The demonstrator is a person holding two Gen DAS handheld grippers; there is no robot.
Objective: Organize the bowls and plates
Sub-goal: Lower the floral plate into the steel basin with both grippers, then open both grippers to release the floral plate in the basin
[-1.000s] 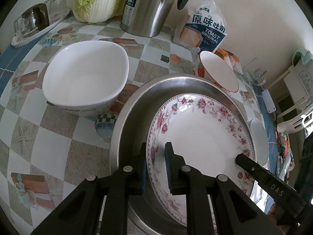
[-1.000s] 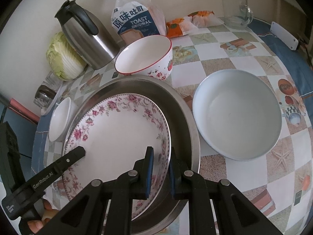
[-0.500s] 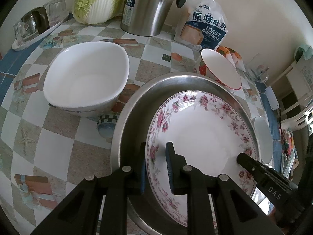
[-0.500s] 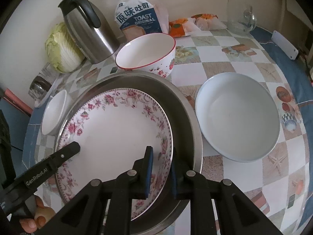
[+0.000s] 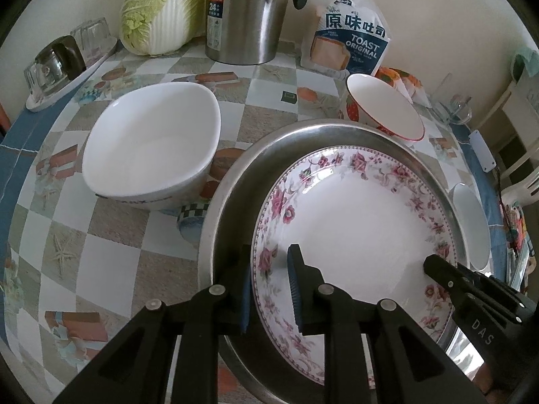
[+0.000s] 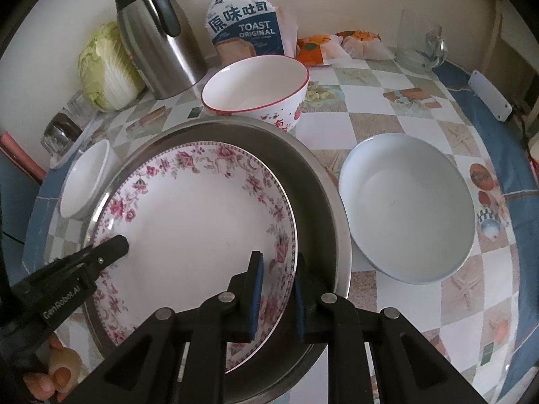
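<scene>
A floral-rimmed plate [image 5: 353, 219] [image 6: 202, 219] lies inside a wide steel basin [image 5: 235, 181] [image 6: 320, 202]. My left gripper [image 5: 270, 252] straddles the plate's left rim, and a slight gap shows at its pads. On the opposite rim my right gripper [image 6: 278, 259] stands the same way, its jaws loose around the edge. A white squarish bowl [image 5: 148, 144] [image 6: 84, 181] sits left of the basin. Behind the basin is a red-rimmed bowl [image 5: 384, 107] [image 6: 256, 91], and to its right a pale round bowl [image 6: 407, 208].
Along the back wall stand a steel kettle [image 5: 246, 13], a cabbage [image 5: 158, 10] and a bag of toast [image 5: 350, 40]. Upturned glasses [image 5: 57, 64] rest on a tray at the far left. A glass mug [image 6: 424, 47] stands back right. A hand [image 6: 43, 383] shows low left.
Both grippers' jaws have widened slightly around the plate's rim. The plate has settled lower and flatter in the basin. Both views have tilted a little.
</scene>
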